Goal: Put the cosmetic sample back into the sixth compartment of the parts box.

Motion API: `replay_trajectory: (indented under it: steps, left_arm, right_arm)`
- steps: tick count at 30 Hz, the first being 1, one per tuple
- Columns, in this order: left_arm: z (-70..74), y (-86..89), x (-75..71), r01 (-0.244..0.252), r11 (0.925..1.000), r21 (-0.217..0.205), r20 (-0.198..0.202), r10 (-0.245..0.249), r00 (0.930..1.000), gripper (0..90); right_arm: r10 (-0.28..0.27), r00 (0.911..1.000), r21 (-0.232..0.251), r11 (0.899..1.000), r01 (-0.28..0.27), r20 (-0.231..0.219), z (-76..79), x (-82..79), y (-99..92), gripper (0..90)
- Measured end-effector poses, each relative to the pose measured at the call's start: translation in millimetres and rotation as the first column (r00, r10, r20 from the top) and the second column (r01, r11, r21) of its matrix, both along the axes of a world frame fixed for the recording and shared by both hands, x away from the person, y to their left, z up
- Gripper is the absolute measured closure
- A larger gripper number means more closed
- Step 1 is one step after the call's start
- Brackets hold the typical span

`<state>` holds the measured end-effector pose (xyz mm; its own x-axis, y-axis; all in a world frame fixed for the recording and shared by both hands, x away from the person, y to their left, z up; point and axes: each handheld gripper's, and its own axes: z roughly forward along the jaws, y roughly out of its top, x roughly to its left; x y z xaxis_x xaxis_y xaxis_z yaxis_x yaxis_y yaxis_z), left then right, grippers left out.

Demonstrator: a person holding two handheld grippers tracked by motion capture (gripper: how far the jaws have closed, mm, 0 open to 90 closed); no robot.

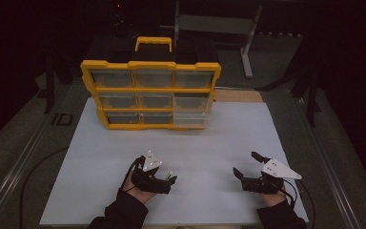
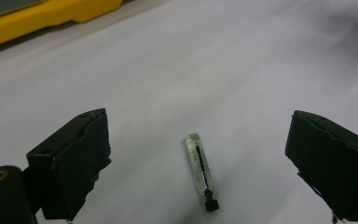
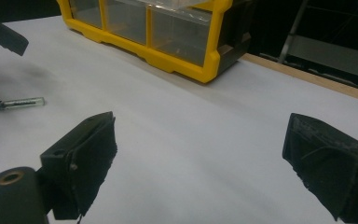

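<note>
Small clear glass vial with a black cap (image 2: 201,171), lower centre, between the left gripper (image 2: 205,158)'s wide-apart jaws.
Looks light, slippery, breakable; grab mid-barrel gently. Right gripper (image 3: 205,163) also gapes, empty.

Both sleeves (image 1: 124,210) are black. The left gripper (image 1: 167,180) and right gripper (image 1: 246,164) are black, each topped by a grey three-cornered plate (image 1: 279,169) with small light screws. Their jaws are wrapped in frayed black padding, and thin black cables trail back.
</note>
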<state>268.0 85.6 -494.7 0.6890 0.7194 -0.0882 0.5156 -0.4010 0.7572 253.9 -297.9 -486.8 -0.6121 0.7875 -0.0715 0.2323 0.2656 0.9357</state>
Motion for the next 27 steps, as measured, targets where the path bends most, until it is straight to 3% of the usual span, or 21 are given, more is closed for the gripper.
replay_trajectory:
  steps: [6, 9, 18, 19, 27]
  left_arm:
    - [-5.3, -3.8, 2.3, -0.020, 0.9994, 0.028, -0.046, 0.021, 0.9987, 6.9]
    - [-7.4, -4.8, 2.6, -0.035, 0.9988, 0.035, -0.069, 0.037, 0.9969, 11.3]
    - [-11.5, -10.0, 2.2, -0.002, 0.9950, 0.100, -0.120, 0.014, 0.9926, 24.6]
    - [-12.0, -10.5, 2.2, -0.002, 0.9954, 0.096, -0.123, 0.014, 0.9923, 32.4]
    - [-12.8, -9.8, 5.5, 0.009, 0.9962, 0.087, -0.164, 0.005, 0.9864, 56.8]
  right_arm:
    - [-0.002, 1.0000, -0.004, 1.000, 0.002, -0.001, -0.3, 0.2, 0.0, 9.5]
    - [-0.001, 1.0000, -0.005, 1.000, 0.001, 0.000, -0.3, 0.1, 0.0, 9.4]
    - [-0.001, 1.0000, -0.007, 1.000, 0.001, -0.001, -0.5, 0.0, 0.7, 9.5]
    - [-0.001, 1.0000, -0.008, 1.000, 0.001, -0.001, -0.6, 0.1, 0.3, 9.5]
    - [0.001, 1.0000, -0.011, 1.000, -0.001, 0.001, -0.4, -0.3, 0.3, 9.5]
